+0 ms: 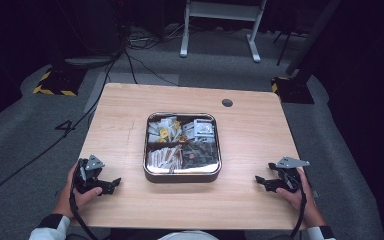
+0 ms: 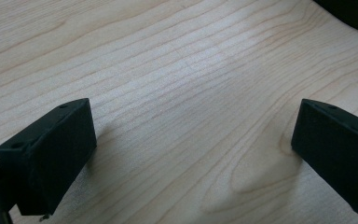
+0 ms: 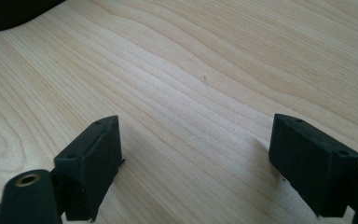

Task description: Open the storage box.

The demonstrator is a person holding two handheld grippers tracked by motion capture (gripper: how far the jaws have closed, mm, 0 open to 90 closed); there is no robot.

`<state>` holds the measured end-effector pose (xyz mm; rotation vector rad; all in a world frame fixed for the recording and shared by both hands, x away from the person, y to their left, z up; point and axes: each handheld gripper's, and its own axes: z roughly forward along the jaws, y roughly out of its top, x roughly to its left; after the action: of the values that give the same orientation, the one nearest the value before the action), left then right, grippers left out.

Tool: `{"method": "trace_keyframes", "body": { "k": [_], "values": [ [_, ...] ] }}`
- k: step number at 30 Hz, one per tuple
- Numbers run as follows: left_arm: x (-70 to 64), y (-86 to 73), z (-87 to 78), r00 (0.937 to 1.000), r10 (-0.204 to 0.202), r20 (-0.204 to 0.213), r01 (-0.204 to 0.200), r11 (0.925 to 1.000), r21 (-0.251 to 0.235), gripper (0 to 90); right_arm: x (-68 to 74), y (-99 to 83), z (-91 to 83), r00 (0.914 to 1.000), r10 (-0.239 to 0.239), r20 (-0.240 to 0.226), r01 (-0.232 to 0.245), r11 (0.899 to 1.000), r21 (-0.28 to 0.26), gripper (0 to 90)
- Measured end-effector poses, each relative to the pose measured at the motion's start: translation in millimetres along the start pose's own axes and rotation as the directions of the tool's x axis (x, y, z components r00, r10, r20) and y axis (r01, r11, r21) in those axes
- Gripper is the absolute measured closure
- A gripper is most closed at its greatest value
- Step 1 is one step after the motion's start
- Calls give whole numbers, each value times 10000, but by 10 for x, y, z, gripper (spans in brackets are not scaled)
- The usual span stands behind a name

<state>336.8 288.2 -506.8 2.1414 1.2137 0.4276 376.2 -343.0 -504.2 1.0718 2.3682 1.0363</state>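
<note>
A square metal tray [image 1: 182,175] sits in the middle of the light wooden table [image 1: 125,110]; its compartments hold several small packets and sachets. My left gripper [image 1: 111,185] rests on the table near the front left corner, held by a hand, jaws pointing toward the tray. In the left gripper view, that gripper [image 2: 193,154] stands open over bare wood. My right gripper [image 1: 261,182] rests near the front right, also held by a hand and aimed at the tray. In the right gripper view it [image 3: 196,168] is open with nothing between its jaws.
A round cable hole [image 1: 227,103] lies near the table's far edge. Beyond the table are grey carpet, floor cables [image 1: 130,60] and a white desk frame [image 1: 220,25]. Bare wood surrounds the tray on every side.
</note>
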Motion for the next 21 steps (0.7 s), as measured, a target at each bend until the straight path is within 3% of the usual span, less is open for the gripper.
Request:
{"method": "trace_keyframes", "body": {
  "k": [13, 14, 21],
  "values": [
    [13, -16, -16, 10000, 53, 10, -53, 10000, 11, 1, -25, 8, 0, 10000, -26, -36, 26, 9999, 126, 155],
    [16, -14, -16, 10000, 73, 36, -73, 10000, 27, 0, -23, 22, -17, 10000, 62, 49, -63, 9993, 370, 158],
    [15, -14, -16, 10000, 71, 31, -71, 10000, 29, 1, -71, 40, -12, 9993, 349, -94, -346, 9990, 288, 172]
  ]
}}
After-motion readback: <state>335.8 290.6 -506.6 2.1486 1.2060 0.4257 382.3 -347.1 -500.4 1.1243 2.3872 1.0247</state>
